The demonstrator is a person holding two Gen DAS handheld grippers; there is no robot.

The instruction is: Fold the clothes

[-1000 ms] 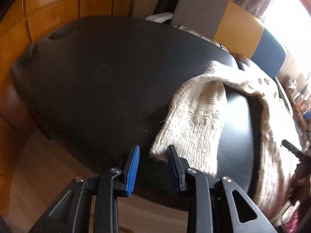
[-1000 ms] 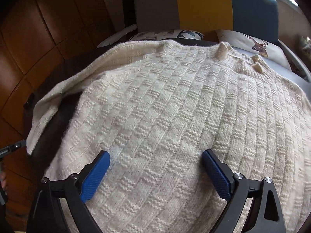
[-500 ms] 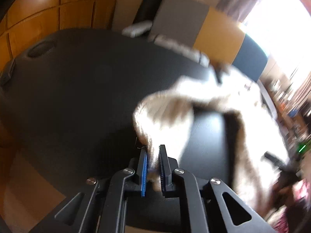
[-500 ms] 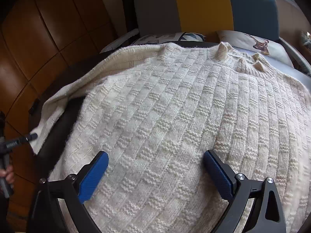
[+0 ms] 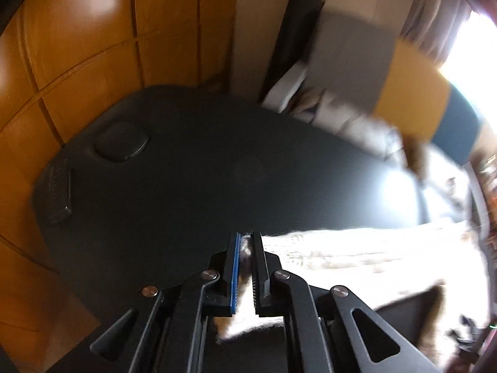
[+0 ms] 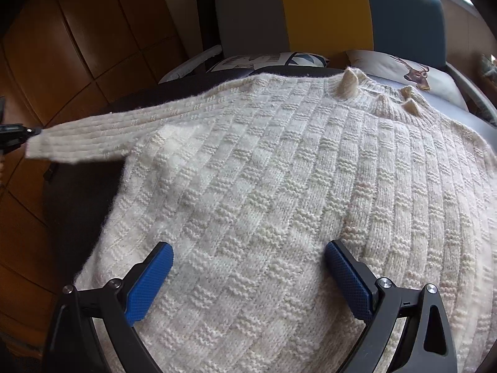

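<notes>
Cream chunky-knit sweater [image 6: 279, 180] lies spread on the smooth black table [image 5: 192, 180]. Left gripper [image 5: 245, 267] clamps its woolly sleeve cuff [image 6: 46, 146] — lifted, stretched sideways. Right gripper [image 6: 248, 276] hangs wide apart above the ribbed body.

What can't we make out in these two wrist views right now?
- Sweater hem and right sleeve: right wrist view, cut off by the bottom and right edges.
- Sleeve cuff: left wrist view, mostly hidden between the closed left gripper fingers; the rest is motion-blurred and overexposed.
- Whether the open right gripper touches the knit: right wrist view, cannot tell.
- Small dark object on the black table: left wrist view, too blurred to identify.
</notes>
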